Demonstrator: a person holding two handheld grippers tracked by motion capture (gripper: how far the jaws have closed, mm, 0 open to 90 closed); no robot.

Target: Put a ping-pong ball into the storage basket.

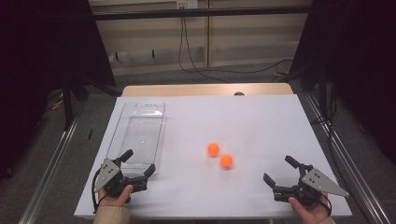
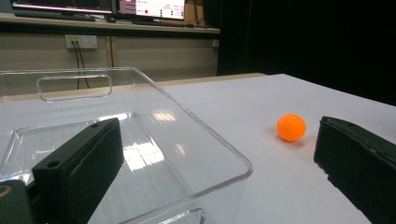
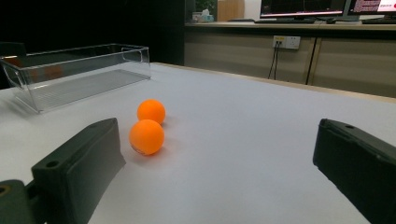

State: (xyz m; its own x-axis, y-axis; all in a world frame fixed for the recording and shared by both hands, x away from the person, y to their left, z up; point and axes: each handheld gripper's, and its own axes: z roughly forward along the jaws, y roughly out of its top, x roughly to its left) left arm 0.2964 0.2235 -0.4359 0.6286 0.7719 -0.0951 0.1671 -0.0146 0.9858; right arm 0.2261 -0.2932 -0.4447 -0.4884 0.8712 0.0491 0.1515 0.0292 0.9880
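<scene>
Two orange balls wait beside the clear tray

Both tools, left tool and right tool, gape wide and empty; near ball and far ball sit right of the clear tray, within reach on the tabletop.

Two plain bright orange balls, the nearer ball and the farther ball, lie on a plain white table with a pale wood edge. The tray is clear and colourless, with fine ribbed lines across its floor. The left gripper and right gripper are black, each topped with a grey plate.
</scene>
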